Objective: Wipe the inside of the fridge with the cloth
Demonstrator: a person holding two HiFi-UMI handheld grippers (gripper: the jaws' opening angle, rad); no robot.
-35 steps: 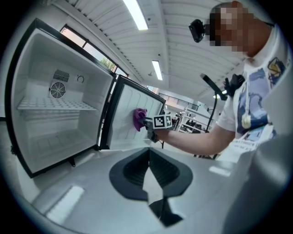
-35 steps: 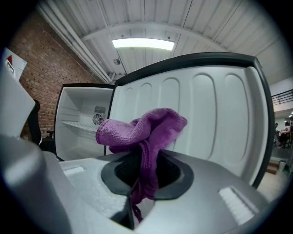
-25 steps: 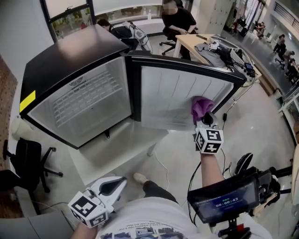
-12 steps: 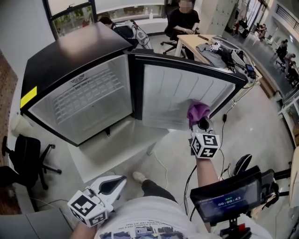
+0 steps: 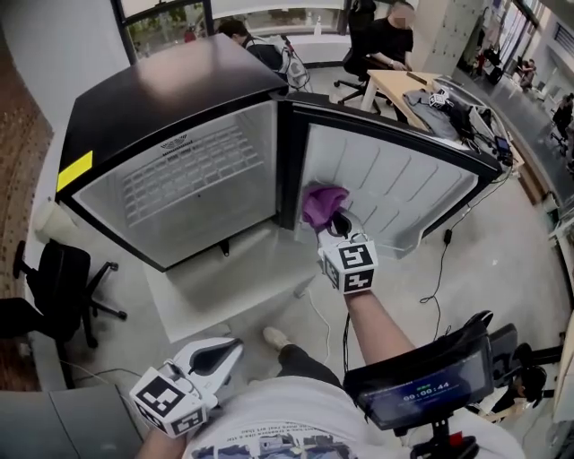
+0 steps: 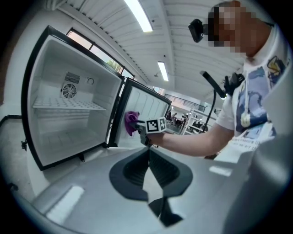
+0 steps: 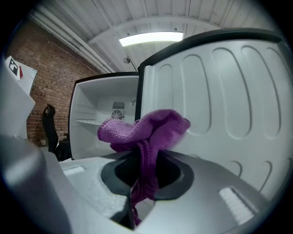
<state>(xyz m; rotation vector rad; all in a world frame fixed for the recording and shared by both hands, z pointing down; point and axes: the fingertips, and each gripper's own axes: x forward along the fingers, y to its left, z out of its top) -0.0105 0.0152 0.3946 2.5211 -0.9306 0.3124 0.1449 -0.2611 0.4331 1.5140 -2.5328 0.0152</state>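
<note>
Right tongs (image 5: 335, 219) grip purple cloth (image 5: 321, 203) at open fridge door (image 5: 408, 179); left tongs (image 6: 149, 157) closed.

I see a grey concrete floor (image 5: 511, 269) around me. A black office chair (image 5: 54, 287) stands at the left, and a wooden desk (image 5: 404, 85) is further back at the right. Windows (image 5: 161, 22) are behind. One wall (image 7: 50, 68) is red brick. A long lamp (image 7: 151, 39) shines on the white ceiling (image 6: 183, 27).

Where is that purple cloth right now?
Head view, centre: the cloth sits clamped in the right tool, at the inner face of the open door near its hinge side.
</note>
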